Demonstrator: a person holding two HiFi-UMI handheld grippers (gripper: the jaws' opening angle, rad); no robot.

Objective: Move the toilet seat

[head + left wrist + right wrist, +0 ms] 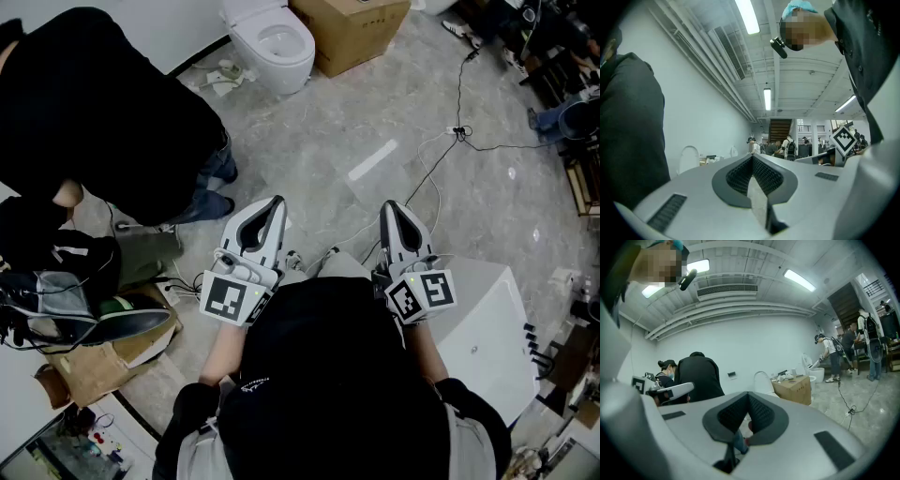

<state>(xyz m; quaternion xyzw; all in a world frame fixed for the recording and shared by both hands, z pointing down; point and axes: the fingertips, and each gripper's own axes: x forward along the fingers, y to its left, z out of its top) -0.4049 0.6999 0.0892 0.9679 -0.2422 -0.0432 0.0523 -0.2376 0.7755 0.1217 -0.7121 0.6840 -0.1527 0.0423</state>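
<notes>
Distance is the first hazard: the toilet (274, 44) stands well apart from the operator, across the marble floor (319, 150), with the cardboard box (352, 28) just beside it on its right. The toilet seat (761, 379) seems to stand raised behind the bowl in the right gripper view, though from this far I cannot be sure which part is seat and which is lid. The left gripper (273, 206) and the right gripper (392, 208) are both fully closed with nothing between their pads, held side by side in front of the chest and pointing roughly level. From here, 3 things could go wrong. A black cable (441, 155) trails over the floor between the operator and the fixture and could catch a foot on the walk over. A person in black (94, 103) is bent over close on the left, near the path, so a swinging left gripper could bump them. And if the jaws are not opened before reaching the rim, they would only knock the seat, possibly letting it drop hard onto the bowl.
</notes>
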